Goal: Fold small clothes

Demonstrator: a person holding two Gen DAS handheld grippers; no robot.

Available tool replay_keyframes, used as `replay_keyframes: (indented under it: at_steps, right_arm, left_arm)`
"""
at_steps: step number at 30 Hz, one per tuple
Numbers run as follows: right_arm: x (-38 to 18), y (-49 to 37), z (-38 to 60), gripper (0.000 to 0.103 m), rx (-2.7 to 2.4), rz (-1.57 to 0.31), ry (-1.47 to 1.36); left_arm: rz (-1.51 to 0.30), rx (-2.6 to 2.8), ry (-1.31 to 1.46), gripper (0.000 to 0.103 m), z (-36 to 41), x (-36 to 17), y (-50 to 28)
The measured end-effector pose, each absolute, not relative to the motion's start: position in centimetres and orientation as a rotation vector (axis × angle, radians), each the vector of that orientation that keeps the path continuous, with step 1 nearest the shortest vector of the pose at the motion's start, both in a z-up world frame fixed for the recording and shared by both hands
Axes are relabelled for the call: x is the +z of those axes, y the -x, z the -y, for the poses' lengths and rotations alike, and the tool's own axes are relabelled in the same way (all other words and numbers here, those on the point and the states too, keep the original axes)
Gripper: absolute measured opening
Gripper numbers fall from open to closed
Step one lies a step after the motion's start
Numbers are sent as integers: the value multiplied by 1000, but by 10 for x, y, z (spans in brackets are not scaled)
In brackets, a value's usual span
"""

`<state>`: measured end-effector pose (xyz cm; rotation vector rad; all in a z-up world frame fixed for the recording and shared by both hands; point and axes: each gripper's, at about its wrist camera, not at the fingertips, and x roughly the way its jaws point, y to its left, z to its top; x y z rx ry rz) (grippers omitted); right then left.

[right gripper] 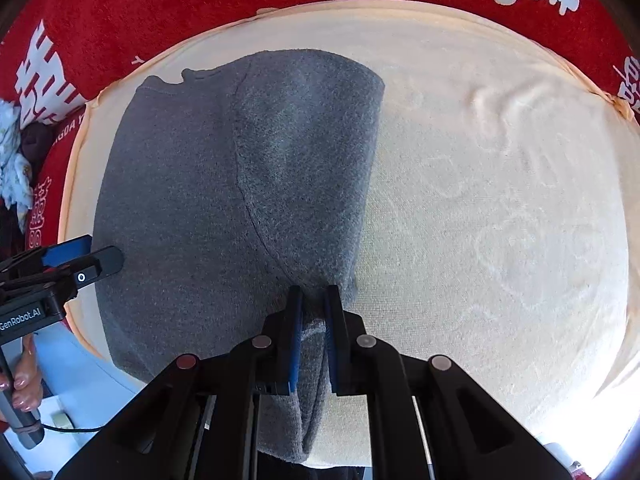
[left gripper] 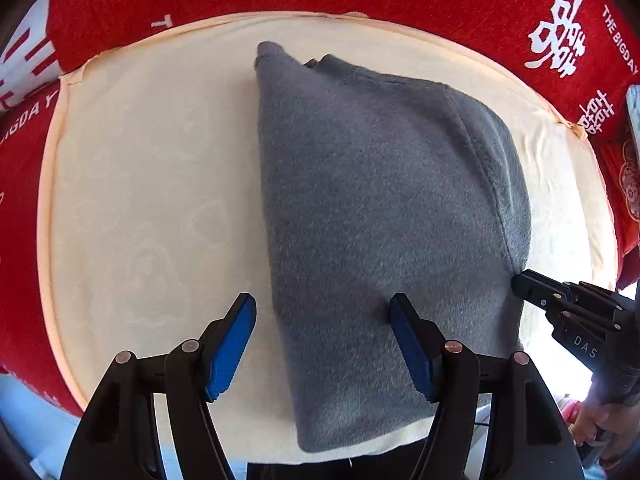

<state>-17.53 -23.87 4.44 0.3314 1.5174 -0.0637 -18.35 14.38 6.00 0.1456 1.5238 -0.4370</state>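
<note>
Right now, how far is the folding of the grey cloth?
Done: the grey cloth lies doubled lengthwise on the cream mat, one flap over the other. In hand: the right gripper pinches its near edge with shut jaws, while the left gripper hangs open over the other side, holding nothing. Left: probably a crosswise fold into a compact packet.

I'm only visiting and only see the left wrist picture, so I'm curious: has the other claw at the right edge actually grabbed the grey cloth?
Observer: Yes; the right wrist view shows the right claw shut on a bunched fold of the grey garment.
Operator: Is the cream sheet smooth beyond it?
Observer: No, the cream sheet has a wrinkled patch further right.
Operator: Anything else lying around?
Observer: A pale printed cloth lies far left, beside the red blanket.
</note>
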Motion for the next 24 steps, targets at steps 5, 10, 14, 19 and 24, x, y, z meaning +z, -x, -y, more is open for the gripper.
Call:
replay_keyframes:
  at_steps: [5,10,14,19,24]
  right_arm:
    - [43,177,238,11,-88,-1532,-352]
    - [49,186,249,14,-115,-1541,-403]
    - [51,189,247,14,-130,-1555,-395]
    - [57,205,258,14,-193,-1573,-448]
    - [62,216,270,16,-224,-1554,-564]
  left_arm:
    - [-1528,-417,-156,70,-158,68,189]
    - [-1524,-413,-170,70,-154,70,192]
    - [-1522,-418,-173,70,-155,72,194]
    - [-1526,-425,-177,70,-154,73,197]
    - [-1528,-434,-186,70,-156,74,200]
